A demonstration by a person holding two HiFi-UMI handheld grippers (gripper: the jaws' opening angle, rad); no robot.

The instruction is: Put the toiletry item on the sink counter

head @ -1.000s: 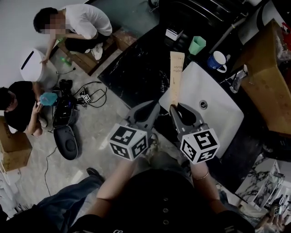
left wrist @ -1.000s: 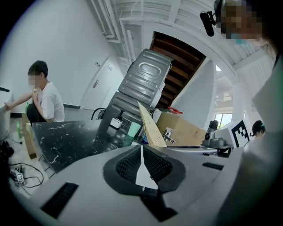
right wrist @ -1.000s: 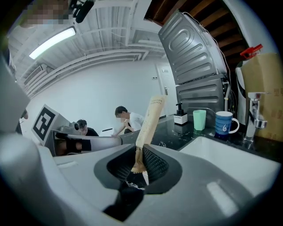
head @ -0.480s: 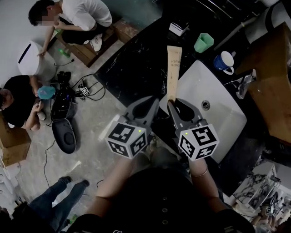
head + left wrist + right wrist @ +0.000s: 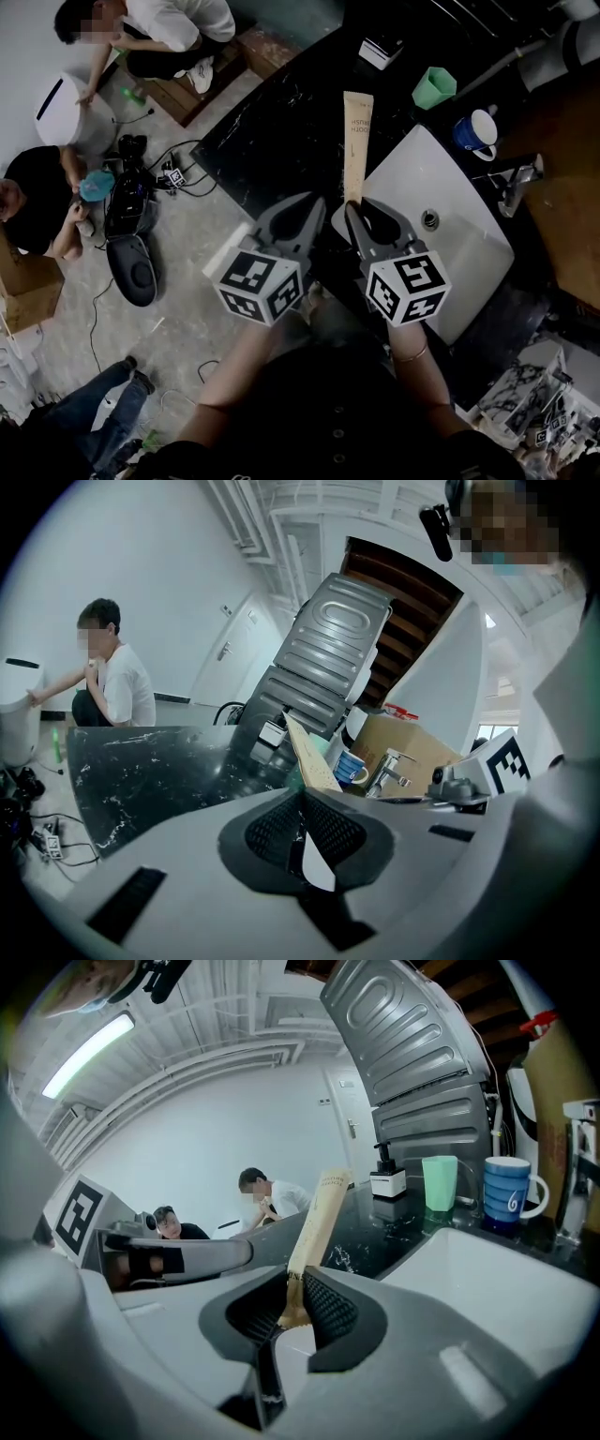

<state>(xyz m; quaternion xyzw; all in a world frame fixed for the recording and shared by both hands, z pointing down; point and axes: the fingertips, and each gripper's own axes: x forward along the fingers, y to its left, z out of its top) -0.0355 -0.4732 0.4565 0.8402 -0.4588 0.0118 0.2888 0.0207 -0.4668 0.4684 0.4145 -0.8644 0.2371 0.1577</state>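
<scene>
The toiletry item is a long tan tube (image 5: 356, 141). My right gripper (image 5: 353, 210) is shut on its near end. The tube juts forward and up over the black marble counter (image 5: 272, 141), beside the white sink basin (image 5: 473, 239). The right gripper view shows the tube (image 5: 317, 1213) rising from between the pads of the right gripper (image 5: 292, 1299). My left gripper (image 5: 317, 208) hangs just left of it, jaws together and holding nothing. In the left gripper view the left gripper (image 5: 302, 803) is shut, with the tube (image 5: 312, 757) beyond its tips.
At the counter's back stand a green cup (image 5: 433, 86), a blue mug (image 5: 476, 129), a small white dispenser (image 5: 380, 49) and the faucet (image 5: 514, 183). Two people sit on the floor at left, among cables and a white bin (image 5: 64, 114).
Both grippers and the tube have come forward and down toward the counter. The right grip on the tube is unchanged. A person's legs at bottom left have shifted.
</scene>
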